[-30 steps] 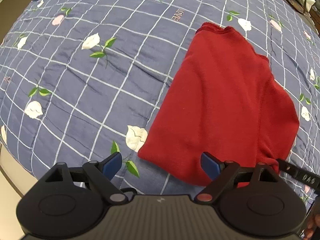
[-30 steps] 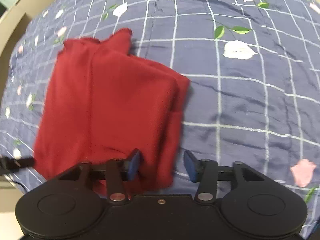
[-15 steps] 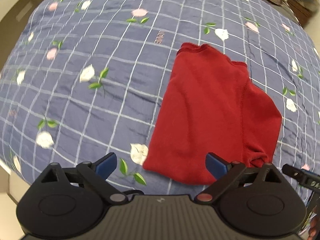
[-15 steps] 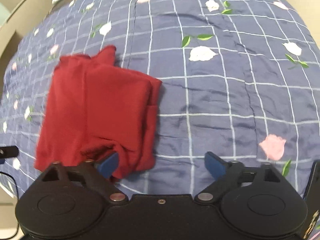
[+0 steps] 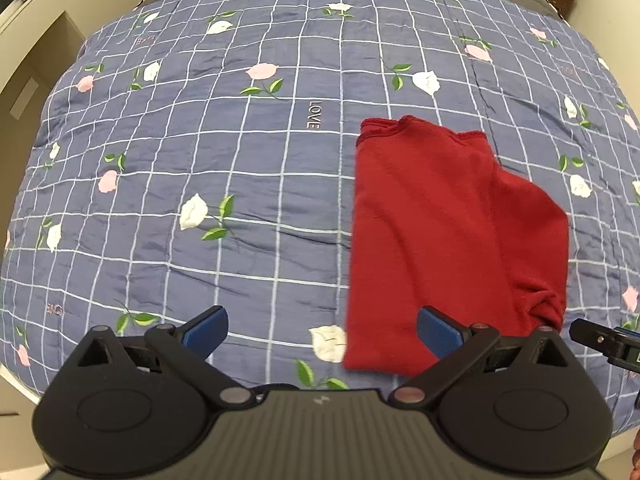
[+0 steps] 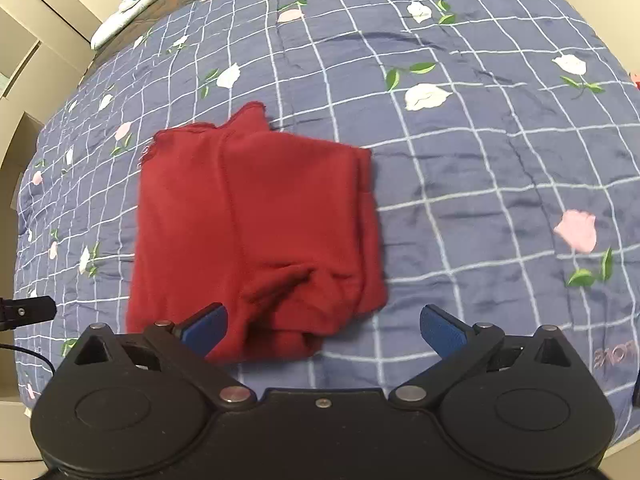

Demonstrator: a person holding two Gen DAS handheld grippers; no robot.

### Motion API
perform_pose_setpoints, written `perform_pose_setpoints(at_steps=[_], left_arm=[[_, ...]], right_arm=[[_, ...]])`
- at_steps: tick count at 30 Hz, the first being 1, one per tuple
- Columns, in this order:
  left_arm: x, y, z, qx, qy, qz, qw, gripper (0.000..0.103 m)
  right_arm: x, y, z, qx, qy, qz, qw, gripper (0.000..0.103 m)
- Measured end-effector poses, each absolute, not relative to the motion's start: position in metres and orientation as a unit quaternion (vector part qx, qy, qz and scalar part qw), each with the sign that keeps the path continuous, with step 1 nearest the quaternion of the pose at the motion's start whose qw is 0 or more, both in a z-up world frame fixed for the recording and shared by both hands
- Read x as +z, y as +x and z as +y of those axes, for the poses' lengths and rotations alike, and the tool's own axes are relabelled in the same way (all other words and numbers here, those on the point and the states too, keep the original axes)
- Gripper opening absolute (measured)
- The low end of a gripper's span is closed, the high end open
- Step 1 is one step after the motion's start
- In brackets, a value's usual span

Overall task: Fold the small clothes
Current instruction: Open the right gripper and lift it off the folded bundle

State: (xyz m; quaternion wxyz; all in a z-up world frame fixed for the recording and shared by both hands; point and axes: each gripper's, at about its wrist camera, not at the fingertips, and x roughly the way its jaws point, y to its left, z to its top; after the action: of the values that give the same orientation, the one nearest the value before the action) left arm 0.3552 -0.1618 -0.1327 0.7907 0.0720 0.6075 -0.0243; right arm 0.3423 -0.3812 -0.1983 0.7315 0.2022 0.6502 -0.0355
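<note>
A red garment [image 5: 448, 236] lies folded on the bed, on a blue quilt [image 5: 240, 168] with a white grid and printed roses. In the left wrist view it sits at about 3 o'clock from the picture's middle; in the right wrist view it lies just left of centre, toward 9 o'clock.

The left hand-held gripper [image 5: 322, 330] has its blue fingers spread wide and holds nothing; one finger overlaps the near edge of the cloth in the picture, but whether it touches cannot be told. The right hand-held gripper [image 6: 323, 330] is likewise spread apart and empty, with the garment's near corner between and beyond its fingers.

The garment reads as a compact, roughly rectangular stack of several layers, its side edges fairly straight. The near right corner is bunched and puckered [image 6: 296, 280], and a hemmed edge peaks unevenly at the far end [image 6: 248, 114].

Judging by this, the folding looks essentially done. What may remain is smoothing the rumpled corner or one more fold.
</note>
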Motion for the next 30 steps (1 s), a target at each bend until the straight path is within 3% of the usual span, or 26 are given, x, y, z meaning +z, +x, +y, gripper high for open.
perform_pose_setpoints(at_steps=[16,30], left_arm=[[-0.167,0.356,-0.139,-0.033,0.113,0.643,0.757,0.102],[-0.235,0.409,-0.156,-0.021,0.092,0.668,0.738,0.102]], right_arm=[[-0.22,0.32,-0.345,-0.054,0.211,0.684,0.696,0.102],[-0.269,0.395,-0.376,-0.081,0.216,0.666,0.709,0.102]])
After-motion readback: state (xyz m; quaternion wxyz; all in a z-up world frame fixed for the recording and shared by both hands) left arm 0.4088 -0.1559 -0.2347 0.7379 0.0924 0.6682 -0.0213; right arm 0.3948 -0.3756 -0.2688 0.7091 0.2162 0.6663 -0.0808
